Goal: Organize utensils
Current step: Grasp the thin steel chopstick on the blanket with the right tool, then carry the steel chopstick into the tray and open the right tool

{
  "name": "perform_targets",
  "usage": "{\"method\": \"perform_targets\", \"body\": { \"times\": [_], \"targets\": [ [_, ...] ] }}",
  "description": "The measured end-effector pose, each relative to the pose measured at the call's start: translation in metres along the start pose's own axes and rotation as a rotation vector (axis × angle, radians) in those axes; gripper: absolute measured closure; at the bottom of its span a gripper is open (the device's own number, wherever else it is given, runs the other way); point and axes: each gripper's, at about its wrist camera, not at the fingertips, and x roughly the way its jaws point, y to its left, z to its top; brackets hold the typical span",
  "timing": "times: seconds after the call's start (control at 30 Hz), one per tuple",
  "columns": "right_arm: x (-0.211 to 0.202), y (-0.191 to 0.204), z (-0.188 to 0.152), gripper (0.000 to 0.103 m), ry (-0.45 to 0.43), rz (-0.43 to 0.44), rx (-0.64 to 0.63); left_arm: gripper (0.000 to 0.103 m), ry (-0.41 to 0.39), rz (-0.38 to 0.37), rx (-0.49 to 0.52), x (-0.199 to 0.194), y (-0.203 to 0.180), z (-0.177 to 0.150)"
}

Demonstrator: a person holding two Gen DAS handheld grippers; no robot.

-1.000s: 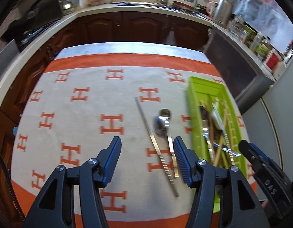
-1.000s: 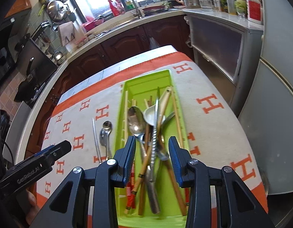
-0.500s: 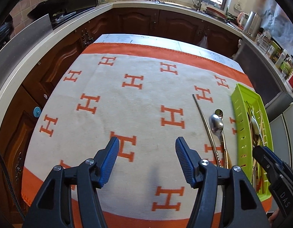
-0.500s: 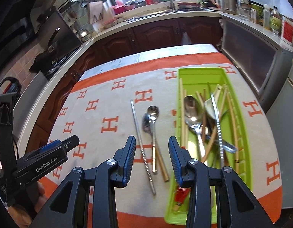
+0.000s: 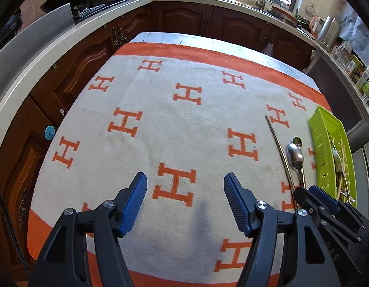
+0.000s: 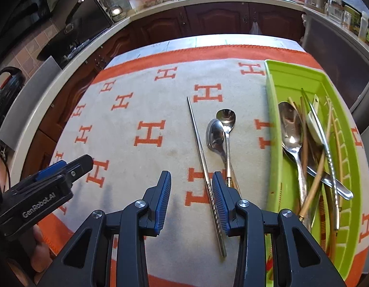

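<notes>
Left tongs (image 5: pixel 185 201) just opened wider, nothing btwn them, over bare cloth (image 5: pixel 184 124) mid-frame. Right tongs (image 6: pixel 191 198) partly open, empty. Metal chopstick (image 6: pixel 203 167) + two spoons (image 6: pixel 218 134) on table center-right; green tray (image 6: pixel 273 124) w/ utensils at right edge.

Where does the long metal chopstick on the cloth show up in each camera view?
Left wrist: the metal chopstick lies far right, just left of the two spoons.
Right wrist: the chopstick runs down the centre, left of the spoons.
Shared landmark: the green tray.
</notes>
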Motion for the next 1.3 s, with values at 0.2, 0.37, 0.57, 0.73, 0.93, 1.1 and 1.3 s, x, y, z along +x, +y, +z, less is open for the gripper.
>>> {"method": "perform_targets", "body": {
  "times": [0.2, 0.37, 0.57, 0.73, 0.93, 1.1, 1.3],
  "targets": [
    [0.029, 0.004, 0.007, 0.069, 0.044, -0.033, -0.032, 0.038, 0.024, -0.001, -0.007, 0.009, 0.002, 0.0],
    [0.05, 0.008, 0.016, 0.071, 0.058, -0.089, -0.067, 0.038, 0.037, 0.001, -0.014, 0.014, 0.004, 0.0],
    [0.057, 0.016, 0.023, 0.085, 0.044, -0.129, -0.128, 0.038, 0.055, -0.001, -0.024, 0.018, 0.005, 0.0],
    [0.051, 0.008, 0.023, 0.098, 0.054, -0.079, -0.087, 0.037, 0.054, 0.001, -0.019, 0.016, 0.003, -0.001],
    [0.024, -0.007, 0.016, 0.098, 0.046, 0.03, 0.006, 0.028, 0.047, 0.007, 0.006, 0.009, -0.003, -0.003],
    [-0.015, -0.029, 0.013, 0.098, -0.001, 0.083, 0.087, 0.025, 0.047, -0.038, 0.039, 0.004, -0.02, -0.005],
    [-0.069, -0.074, 0.014, 0.098, -0.095, 0.095, 0.199, 0.025, 0.107, -0.125, 0.084, 0.013, -0.059, 0.002]
  ]
}}
